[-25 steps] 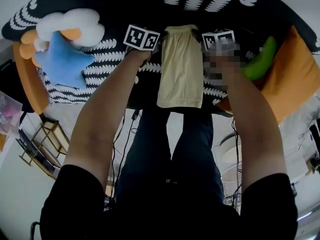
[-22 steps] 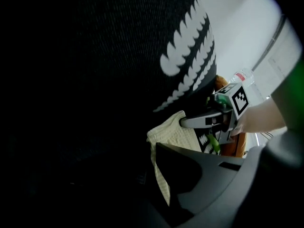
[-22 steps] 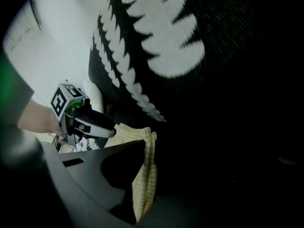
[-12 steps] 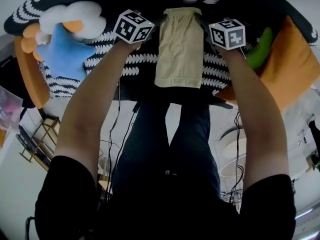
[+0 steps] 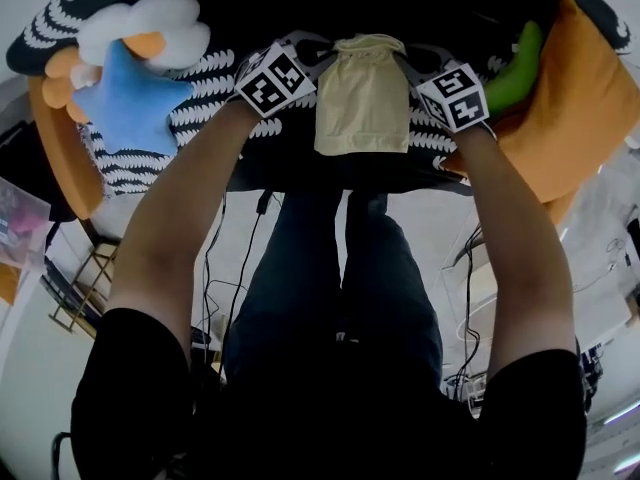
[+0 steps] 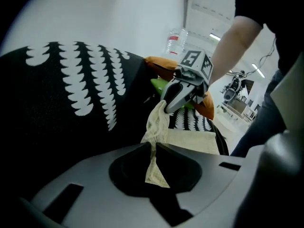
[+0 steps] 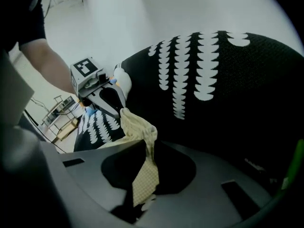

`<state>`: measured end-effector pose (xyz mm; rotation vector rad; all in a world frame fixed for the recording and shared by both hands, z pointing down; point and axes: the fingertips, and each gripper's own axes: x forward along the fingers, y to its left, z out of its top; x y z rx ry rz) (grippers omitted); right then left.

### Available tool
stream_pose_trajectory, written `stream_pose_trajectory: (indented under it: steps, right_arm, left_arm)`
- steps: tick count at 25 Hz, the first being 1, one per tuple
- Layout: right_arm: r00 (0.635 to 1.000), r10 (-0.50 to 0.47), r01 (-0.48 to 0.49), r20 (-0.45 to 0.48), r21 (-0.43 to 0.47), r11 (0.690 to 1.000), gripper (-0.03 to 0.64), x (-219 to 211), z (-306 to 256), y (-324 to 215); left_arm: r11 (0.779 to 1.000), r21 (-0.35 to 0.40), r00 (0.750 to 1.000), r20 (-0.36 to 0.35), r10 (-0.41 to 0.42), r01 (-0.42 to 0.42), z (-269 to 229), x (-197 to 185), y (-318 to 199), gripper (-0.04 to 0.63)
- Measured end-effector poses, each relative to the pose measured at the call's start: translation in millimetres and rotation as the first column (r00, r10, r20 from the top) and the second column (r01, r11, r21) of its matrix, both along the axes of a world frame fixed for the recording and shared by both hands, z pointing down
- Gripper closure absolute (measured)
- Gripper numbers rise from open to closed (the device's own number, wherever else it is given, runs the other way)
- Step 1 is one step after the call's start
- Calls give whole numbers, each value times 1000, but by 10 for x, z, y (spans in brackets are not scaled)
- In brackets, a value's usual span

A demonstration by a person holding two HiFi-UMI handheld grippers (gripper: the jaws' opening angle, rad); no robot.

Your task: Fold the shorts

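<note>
Shorts (image 5: 362,93) are hanging from left gripper (image 6: 153,147) and right gripper (image 7: 142,148), both clamping corners at 12 o'clock; such thin pinches are probably risking slippage mid-fold.

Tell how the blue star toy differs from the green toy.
The blue star toy is broad and pointed; the green toy is long and curved. The blue star toy lies at the left, beside a white cloud toy; the green toy at the right, against an orange cushion. Neither is held.
</note>
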<state>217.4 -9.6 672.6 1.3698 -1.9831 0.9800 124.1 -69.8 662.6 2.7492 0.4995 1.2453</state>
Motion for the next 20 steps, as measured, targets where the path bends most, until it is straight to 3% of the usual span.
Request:
stream_pose_trajectory:
  steps: [5,10,17,20]
  right_arm:
    - [992,-110,109,-70,-5,994,558,-202,75,379]
    - [944,-280,286,-177,14,958,560,-494,154,715]
    - [791,-524,548,-317,-15,837,565,-790,239,1226]
    - [705,-604,637,-372,-41,770,565,-883,298,1381]
  left_arm:
    - [989,97,994,-20,112,-109,49,-173,381,545]
    - [958,140,968,29,248,-250,226,-521,854,545]
    - [904,199,926,73,371,-378,357,-802,1324,549]
    - [879,237,910,78,408,-414,378,-864,1453,551]
